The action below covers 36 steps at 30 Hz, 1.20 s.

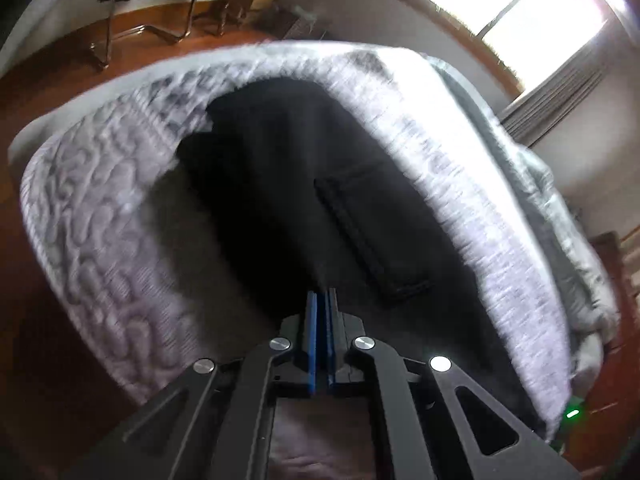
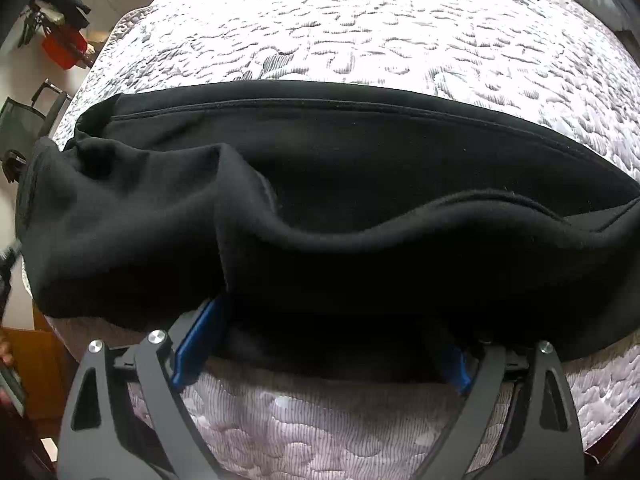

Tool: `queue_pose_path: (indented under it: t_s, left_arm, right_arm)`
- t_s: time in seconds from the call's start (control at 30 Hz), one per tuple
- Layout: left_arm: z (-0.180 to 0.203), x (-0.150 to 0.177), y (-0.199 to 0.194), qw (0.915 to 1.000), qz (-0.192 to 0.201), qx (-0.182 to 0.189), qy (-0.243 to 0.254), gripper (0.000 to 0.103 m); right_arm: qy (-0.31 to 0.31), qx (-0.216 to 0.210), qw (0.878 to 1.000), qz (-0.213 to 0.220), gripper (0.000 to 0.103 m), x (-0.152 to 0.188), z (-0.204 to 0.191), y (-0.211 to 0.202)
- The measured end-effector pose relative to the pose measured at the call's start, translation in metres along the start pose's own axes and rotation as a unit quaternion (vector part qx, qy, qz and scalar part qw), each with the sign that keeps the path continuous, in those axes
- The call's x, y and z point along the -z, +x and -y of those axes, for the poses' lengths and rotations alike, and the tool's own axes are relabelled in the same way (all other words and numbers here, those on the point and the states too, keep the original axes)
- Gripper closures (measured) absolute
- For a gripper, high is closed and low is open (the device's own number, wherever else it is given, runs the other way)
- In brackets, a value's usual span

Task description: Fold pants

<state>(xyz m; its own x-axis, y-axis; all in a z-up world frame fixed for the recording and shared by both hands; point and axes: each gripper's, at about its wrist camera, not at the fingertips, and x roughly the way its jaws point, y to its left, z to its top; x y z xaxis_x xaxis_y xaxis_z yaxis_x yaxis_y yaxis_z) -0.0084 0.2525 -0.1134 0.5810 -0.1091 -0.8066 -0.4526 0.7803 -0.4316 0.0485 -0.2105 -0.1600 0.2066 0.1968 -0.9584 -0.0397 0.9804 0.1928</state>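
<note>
Hiding right gripper fingertips, spread apart, black pants; left gripper together.

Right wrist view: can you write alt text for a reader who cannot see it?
Black pants lie bunched across a white quilted mattress, seen from just above. The right gripper stands open at the near hem, with fabric draped over its blue pads.

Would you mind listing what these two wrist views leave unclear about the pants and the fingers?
- Left wrist view: whether the shut left gripper pinches any of the black pants; motion blur and dark cloth hide it.
- Right wrist view: the fingers' tips of the right gripper, covered by the pants' near edge.
- Right wrist view: the pants' right end, cut off by the frame edge.
</note>
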Motion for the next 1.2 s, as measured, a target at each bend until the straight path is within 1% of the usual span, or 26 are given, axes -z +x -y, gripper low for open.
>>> queue_pose_path:
  t_s: [0.07,0.13,0.2,0.27,0.37,0.43,0.47,0.5,0.57,0.67,0.73,0.77,0.8,0.83,0.9,0.93,1.0,1.03,1.07,1.1,1.17,1.2]
  left_arm:
    - [-0.009,0.009,0.012,0.9995,-0.029,-0.012,-0.001,0.1]
    - [-0.009,0.01,0.005,0.9996,-0.026,-0.011,-0.001,0.1]
    - [-0.005,0.008,-0.013,0.9996,-0.015,-0.02,0.013,0.099]
    - [0.0,0.006,-0.031,0.9992,0.005,-0.03,0.025,0.098]
    - [0.009,0.0,-0.063,0.9965,0.06,-0.04,0.041,0.098]
    - [0.019,-0.005,-0.077,0.9944,0.085,-0.033,0.052,0.098]
    - [0.023,-0.01,-0.078,0.994,0.087,-0.028,0.06,0.097]
    - [0.032,-0.014,-0.074,0.9937,0.08,-0.021,0.076,0.097]
    - [0.046,-0.018,-0.056,0.9925,0.054,-0.02,0.108,0.092]
    - [0.059,-0.015,-0.017,0.9903,0.011,-0.022,0.137,0.091]
    - [0.058,-0.012,0.012,0.9883,-0.016,-0.037,0.147,0.091]
    - [0.057,-0.01,0.024,0.987,-0.026,-0.047,0.151,0.09]
    - [0.056,-0.009,0.037,0.9855,-0.038,-0.059,0.155,0.088]
    - [0.052,-0.008,0.052,0.9842,-0.049,-0.065,0.158,0.088]
    - [0.052,-0.008,0.055,0.9855,-0.044,-0.063,0.151,0.087]
    - [0.054,-0.01,0.053,0.9854,-0.048,-0.064,0.15,0.086]
    - [0.06,-0.012,0.045,0.9853,-0.055,-0.053,0.152,0.081]
    - [0.062,-0.013,0.04,0.9853,-0.053,-0.049,0.155,0.076]
    - [0.065,-0.013,0.037,0.9842,-0.051,-0.049,0.162,0.063]
    - [0.067,-0.013,0.036,0.9832,-0.051,-0.05,0.168,0.056]
    - [0.068,-0.015,0.037,0.9801,-0.054,-0.056,0.182,0.056]
    - [0.065,-0.016,0.038,0.9803,-0.056,-0.058,0.18,0.056]
  right_arm:
    - [-0.001,0.002,1.0,-0.002,0.012,-0.001,-0.001,0.0]
    - [-0.002,-0.002,1.0,-0.004,0.012,-0.002,0.0,-0.001]
    - [-0.003,-0.007,1.0,-0.007,0.013,-0.003,0.0,-0.006]
    - [0.005,-0.009,1.0,-0.003,0.013,-0.006,0.002,-0.018]
    - [-0.003,-0.02,1.0,0.021,0.014,-0.012,-0.004,-0.041]
    - [-0.015,-0.023,0.999,0.033,0.014,-0.017,-0.013,-0.054]
    - [-0.024,-0.027,0.999,0.038,0.014,-0.021,-0.02,-0.059]
    - [-0.033,-0.03,0.998,0.039,0.014,-0.024,-0.028,-0.062]
    - [-0.06,-0.027,0.997,0.044,0.014,-0.031,-0.049,-0.064]
    - [-0.104,-0.019,0.993,0.049,0.016,-0.043,-0.081,-0.064]
    - [-0.124,-0.004,0.99,0.06,0.016,-0.047,-0.099,-0.068]
    - [-0.131,-0.005,0.989,0.065,0.016,-0.048,-0.103,-0.071]
    - [-0.138,-0.011,0.988,0.065,0.016,-0.051,-0.106,-0.073]
    - [-0.147,-0.025,0.987,0.062,0.016,-0.055,-0.113,-0.072]
    - [-0.16,-0.036,0.985,0.052,0.016,-0.062,-0.123,-0.066]
    - [-0.17,-0.041,0.984,0.044,0.016,-0.069,-0.131,-0.059]
    - [-0.182,-0.053,0.981,0.027,0.016,-0.08,-0.142,-0.044]
    - [-0.185,-0.063,0.981,0.014,0.016,-0.086,-0.149,-0.033]
    - [-0.184,-0.068,0.981,0.006,0.016,-0.091,-0.154,-0.027]
    - [-0.183,-0.074,0.98,-0.004,0.016,-0.099,-0.16,-0.016]
    - [-0.187,-0.083,0.979,-0.012,0.016,-0.111,-0.172,-0.001]
    - [-0.189,-0.085,0.978,-0.014,0.016,-0.114,-0.177,0.004]
